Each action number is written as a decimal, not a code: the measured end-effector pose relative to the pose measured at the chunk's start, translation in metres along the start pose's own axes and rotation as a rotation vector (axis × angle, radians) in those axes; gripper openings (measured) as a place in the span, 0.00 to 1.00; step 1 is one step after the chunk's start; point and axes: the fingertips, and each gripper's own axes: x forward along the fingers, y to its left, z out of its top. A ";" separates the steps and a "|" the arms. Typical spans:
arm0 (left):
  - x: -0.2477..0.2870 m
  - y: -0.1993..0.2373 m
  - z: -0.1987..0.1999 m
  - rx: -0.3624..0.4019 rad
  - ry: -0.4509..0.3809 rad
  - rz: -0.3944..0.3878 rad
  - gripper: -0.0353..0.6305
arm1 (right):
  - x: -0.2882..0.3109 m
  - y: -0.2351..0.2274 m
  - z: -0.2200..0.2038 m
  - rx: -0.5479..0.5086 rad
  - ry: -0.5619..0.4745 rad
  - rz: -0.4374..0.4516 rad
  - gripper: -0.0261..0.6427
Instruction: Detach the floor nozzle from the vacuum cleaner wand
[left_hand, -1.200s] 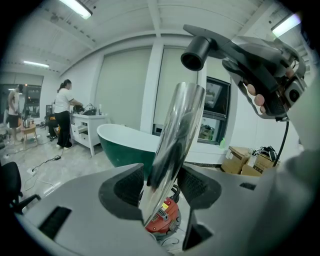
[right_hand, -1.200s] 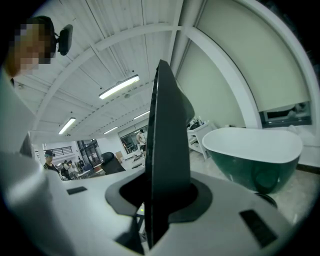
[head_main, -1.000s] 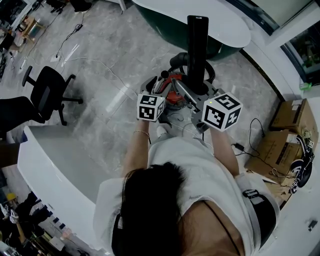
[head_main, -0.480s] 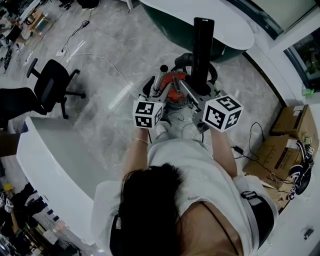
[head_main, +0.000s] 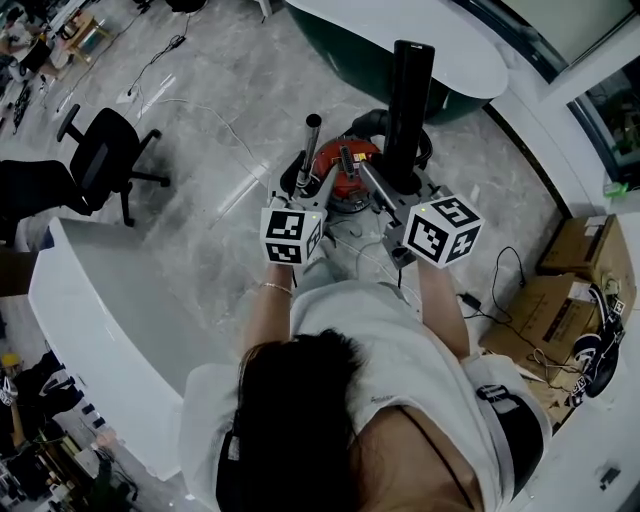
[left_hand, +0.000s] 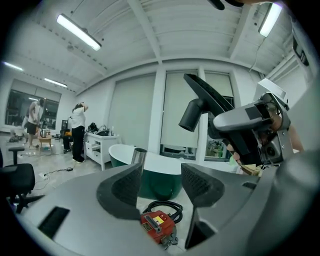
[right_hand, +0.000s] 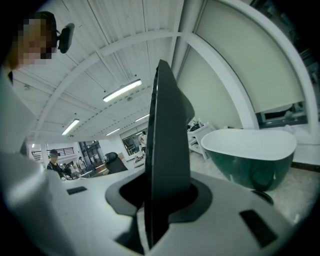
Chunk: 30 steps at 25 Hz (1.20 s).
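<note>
The black floor nozzle (head_main: 410, 100) stands upright, and my right gripper (head_main: 405, 195) is shut on it. In the right gripper view it is a flat black blade (right_hand: 165, 150) clamped between the pads of that gripper (right_hand: 160, 197). From the left gripper view the nozzle (left_hand: 210, 97) shows its open neck, free of the wand. The silver wand (head_main: 309, 150) rises left of it, open end up. My left gripper (head_main: 300, 195) is open (left_hand: 159, 187); the wand's tip (left_hand: 138, 156) shows past the left pad, not between the pads. The red vacuum body (head_main: 345, 175) lies on the floor below.
A green and white bathtub (head_main: 380, 45) stands just beyond the vacuum. A black office chair (head_main: 100, 165) is to the left, with a white curved counter (head_main: 100, 300) nearer. Cardboard boxes (head_main: 560, 290) sit at the right. Cables (head_main: 200, 110) run over the floor. People (left_hand: 77, 132) stand far off.
My left gripper has risen and tilted, and the wand's open end now stands higher and more upright. The right gripper has shifted a little with the nozzle in it.
</note>
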 end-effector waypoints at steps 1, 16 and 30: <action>-0.001 -0.004 -0.001 -0.002 0.000 0.002 0.43 | -0.003 0.000 -0.001 -0.001 0.002 0.002 0.21; -0.054 -0.043 0.012 -0.005 -0.061 0.145 0.20 | -0.057 0.017 -0.027 -0.031 0.033 0.030 0.21; -0.114 -0.096 0.014 -0.071 -0.038 0.198 0.06 | -0.117 0.034 -0.059 -0.038 0.053 0.042 0.21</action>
